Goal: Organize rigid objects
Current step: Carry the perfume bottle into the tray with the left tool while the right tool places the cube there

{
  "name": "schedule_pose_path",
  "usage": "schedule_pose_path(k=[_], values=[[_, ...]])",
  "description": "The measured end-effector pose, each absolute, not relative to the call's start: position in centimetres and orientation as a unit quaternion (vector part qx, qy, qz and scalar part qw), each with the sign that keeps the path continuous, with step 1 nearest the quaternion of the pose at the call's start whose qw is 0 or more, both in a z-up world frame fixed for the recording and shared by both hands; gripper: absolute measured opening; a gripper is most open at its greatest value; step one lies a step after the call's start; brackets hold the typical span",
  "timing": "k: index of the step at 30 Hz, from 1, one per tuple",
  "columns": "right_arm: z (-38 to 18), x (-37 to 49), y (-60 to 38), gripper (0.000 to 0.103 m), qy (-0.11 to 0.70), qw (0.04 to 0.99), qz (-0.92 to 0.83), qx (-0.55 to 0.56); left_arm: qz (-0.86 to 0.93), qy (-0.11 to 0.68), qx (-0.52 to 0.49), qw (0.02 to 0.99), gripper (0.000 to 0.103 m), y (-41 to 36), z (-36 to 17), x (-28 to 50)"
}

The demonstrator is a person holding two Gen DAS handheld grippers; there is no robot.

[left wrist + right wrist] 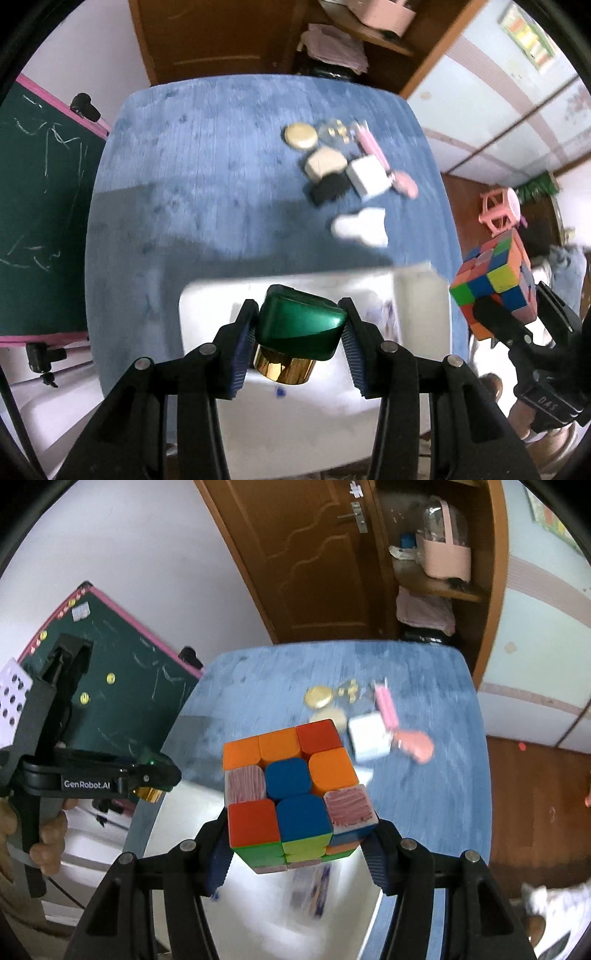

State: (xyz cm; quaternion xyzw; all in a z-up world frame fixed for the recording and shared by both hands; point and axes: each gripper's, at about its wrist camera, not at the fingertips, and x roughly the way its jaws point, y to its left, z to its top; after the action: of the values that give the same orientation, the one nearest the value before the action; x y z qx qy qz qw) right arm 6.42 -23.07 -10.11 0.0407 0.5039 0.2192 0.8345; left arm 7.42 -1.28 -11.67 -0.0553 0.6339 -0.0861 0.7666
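Two tools, two loads above a white bin.
Left tool grips a green gold-capped bottle; right tool clamps a multicoloured puzzle cube; small items remain unsorted on the blue desk.

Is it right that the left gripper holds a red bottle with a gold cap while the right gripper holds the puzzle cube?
Not quite: the bottle in the left gripper is green, not red, as the left wrist view shows. Its cap is gold, and the right gripper does hold the puzzle cube.
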Motion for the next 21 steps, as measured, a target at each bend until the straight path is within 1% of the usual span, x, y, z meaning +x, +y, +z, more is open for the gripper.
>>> schedule_pose_path(k=[4,11,16,21], values=[[-11.0,2.1,-21.5,0.061,0.533,0.823,0.192,0.040,-0.105,0.638,-0.038,0.762,0.048,-1.0,-12.5,4.3],[-15.5,-2.6,-19.2,0.061,0.592,0.794,0.137,0.032,-0.148,0.659,-0.023,0.737,0.048,-1.9,-16.6,0.8],[-19.7,-4.4,-18.8,0.061,0.623,0.774,0.103,0.039,-0.154,0.677,0.003,0.720,0.048,-3.3,-20.4,-0.2],[-22.2,-4.7,-19.1,0.061,0.643,0.760,0.080,0.045,-0.152,0.683,0.017,0.714,0.048,-4.0,-22.9,-0.1]])
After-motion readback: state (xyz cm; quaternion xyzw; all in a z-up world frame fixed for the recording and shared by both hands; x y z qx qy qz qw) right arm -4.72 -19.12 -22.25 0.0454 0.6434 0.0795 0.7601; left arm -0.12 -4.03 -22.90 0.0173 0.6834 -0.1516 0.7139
